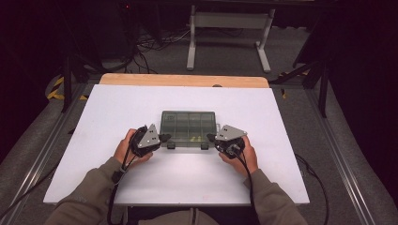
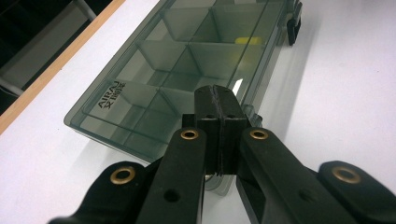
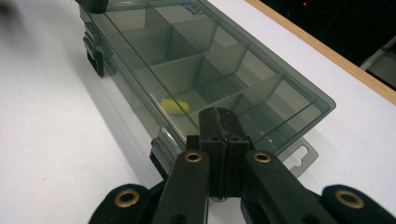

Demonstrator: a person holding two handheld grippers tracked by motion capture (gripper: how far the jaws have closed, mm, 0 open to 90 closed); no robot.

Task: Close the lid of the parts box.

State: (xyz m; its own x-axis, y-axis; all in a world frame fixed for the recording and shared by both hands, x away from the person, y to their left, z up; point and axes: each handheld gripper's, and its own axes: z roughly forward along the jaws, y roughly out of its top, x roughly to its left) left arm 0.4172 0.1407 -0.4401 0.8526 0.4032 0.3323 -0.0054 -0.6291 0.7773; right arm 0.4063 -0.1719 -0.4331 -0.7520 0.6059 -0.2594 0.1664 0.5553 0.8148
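Note:
A smoky see-through compartment box (image 1: 187, 123) lies shut at the middle of the white table (image 1: 117, 112), its two dark latches (image 1: 170, 146) facing me. A small yellow piece (image 2: 247, 41) (image 3: 175, 106) lies in one compartment near the front right. My left gripper (image 1: 164, 137) is shut with nothing in it, its tips (image 2: 217, 93) over the lid (image 2: 154, 74) at the box's front left corner. My right gripper (image 1: 211, 138) is shut and empty too, with its tips (image 3: 218, 114) over the lid (image 3: 196, 60) at the front right corner. Whether the tips touch the lid I cannot tell.
A wooden strip (image 1: 183, 80) runs along the table's far edge. Beyond it on the floor stand a white metal frame (image 1: 230, 28) and loose cables (image 1: 155, 42). Bare white tabletop lies to the left, right and front of the box.

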